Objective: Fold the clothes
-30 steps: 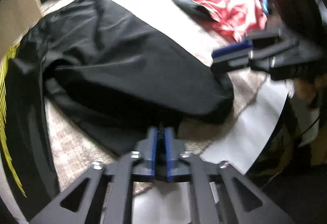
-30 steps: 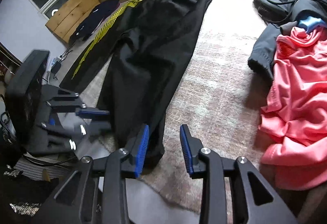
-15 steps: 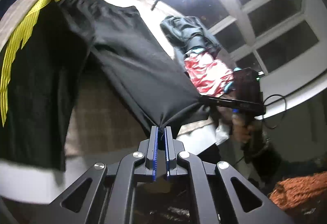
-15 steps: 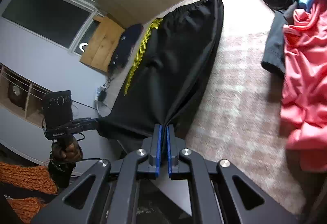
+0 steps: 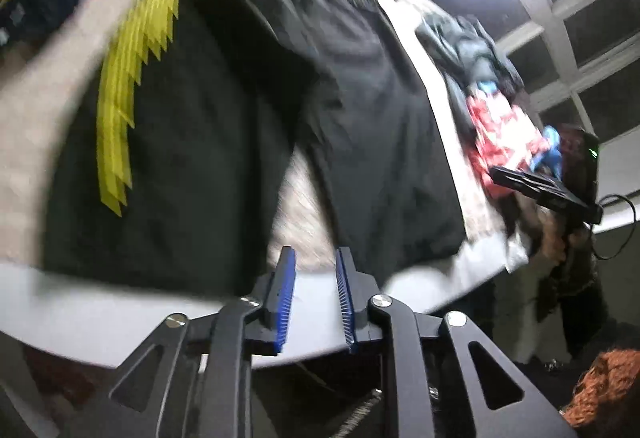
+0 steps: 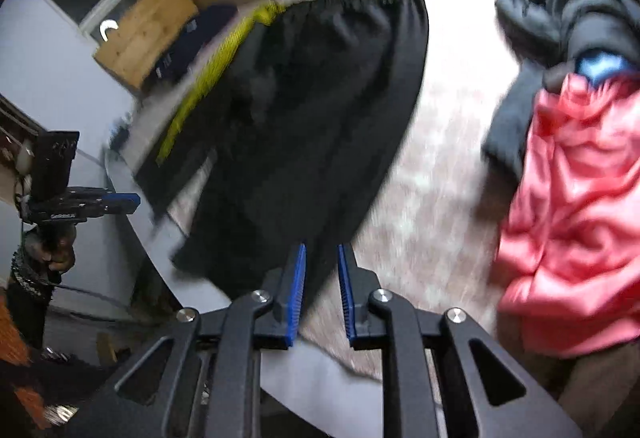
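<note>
Black trousers with a yellow side stripe (image 5: 200,126) lie spread on the pale rug-covered table, also seen in the right wrist view (image 6: 304,110). My left gripper (image 5: 315,270) is open and empty, just short of the gap between the two trouser legs at the near table edge. My right gripper (image 6: 321,266) is open and empty, its fingers right at the hem of the nearer trouser leg. Each gripper shows in the other's view: the right one (image 5: 532,182), the left one (image 6: 120,200).
A heap of clothes lies to the right: a pink-red shirt (image 6: 576,198) and dark grey garments (image 6: 560,18); the heap also shows in the left wrist view (image 5: 500,134). A white table edge (image 6: 160,250) runs below the rug. Wooden panels (image 6: 144,34) stand behind.
Both grippers were shut on the trouser hems half a second ago; both have opened and let go. The trousers have dropped back onto the table.
</note>
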Available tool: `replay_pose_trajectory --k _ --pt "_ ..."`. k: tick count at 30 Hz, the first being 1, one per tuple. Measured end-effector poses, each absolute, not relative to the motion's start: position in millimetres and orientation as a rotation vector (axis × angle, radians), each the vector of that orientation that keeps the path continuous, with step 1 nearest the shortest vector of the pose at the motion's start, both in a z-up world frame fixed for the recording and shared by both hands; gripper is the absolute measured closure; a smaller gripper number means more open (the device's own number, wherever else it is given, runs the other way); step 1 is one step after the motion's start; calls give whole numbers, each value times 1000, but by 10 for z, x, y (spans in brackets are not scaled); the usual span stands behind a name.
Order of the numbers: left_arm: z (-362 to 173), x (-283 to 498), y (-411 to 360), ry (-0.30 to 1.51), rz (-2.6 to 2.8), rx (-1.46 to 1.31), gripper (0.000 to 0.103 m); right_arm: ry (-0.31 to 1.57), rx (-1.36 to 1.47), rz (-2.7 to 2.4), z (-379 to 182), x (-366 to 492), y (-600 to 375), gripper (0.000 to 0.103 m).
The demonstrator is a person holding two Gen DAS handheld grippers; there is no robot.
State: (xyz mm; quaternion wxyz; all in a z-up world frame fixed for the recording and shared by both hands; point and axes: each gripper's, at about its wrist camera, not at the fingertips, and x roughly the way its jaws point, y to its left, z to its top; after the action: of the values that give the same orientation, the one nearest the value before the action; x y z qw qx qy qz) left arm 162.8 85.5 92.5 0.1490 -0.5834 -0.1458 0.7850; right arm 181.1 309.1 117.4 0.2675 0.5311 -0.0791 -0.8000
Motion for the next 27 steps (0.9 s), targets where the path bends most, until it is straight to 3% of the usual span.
replay_pose_trajectory --k 2,4,6,7,11,16,18,19,21,22,27 --pt "1153 1375 617 -335 2322 -1656 77 -256 1371 -2191 1372 1639 3038 86" --pt "1368 1039 338 -224 2380 -1636 70 -273 1313 -2241 1555 1463 2993 79" --pt "1466 586 221 -144 2438 -1622 70 -281 1249 -2309 1737 1255 2947 53" --pt "1492 333 162 -106 2456 -1612 69 -284 1209 -2362 1792 1120 2931 50" --pt "1328 -721 -38 -60 2465 -1601 69 -347 1194 -2476 1706 443 2825 50" --pt "627 -1684 -142 -11 2408 -1732 69 -348 1325 -2582 1292 -424 2766 50" --pt "415 -1886 -237 -72 2370 -1769 69 -366 1357 -2596 1150 -679 2795 50" --pt "363 -1922 -259 -99 2349 -1765 72 -374 1370 -2604 1089 -795 2812 50" --pt "299 -1943 -264 -95 2305 -1751 97 -394 1380 -2616 1011 -977 2852 50" --pt "287 -1929 -248 -63 2282 -1741 101 -413 1390 -2612 950 -1077 2870 50" --pt "390 -1890 -396 116 2288 -1708 100 -463 1429 -2560 822 -1270 2872 50"
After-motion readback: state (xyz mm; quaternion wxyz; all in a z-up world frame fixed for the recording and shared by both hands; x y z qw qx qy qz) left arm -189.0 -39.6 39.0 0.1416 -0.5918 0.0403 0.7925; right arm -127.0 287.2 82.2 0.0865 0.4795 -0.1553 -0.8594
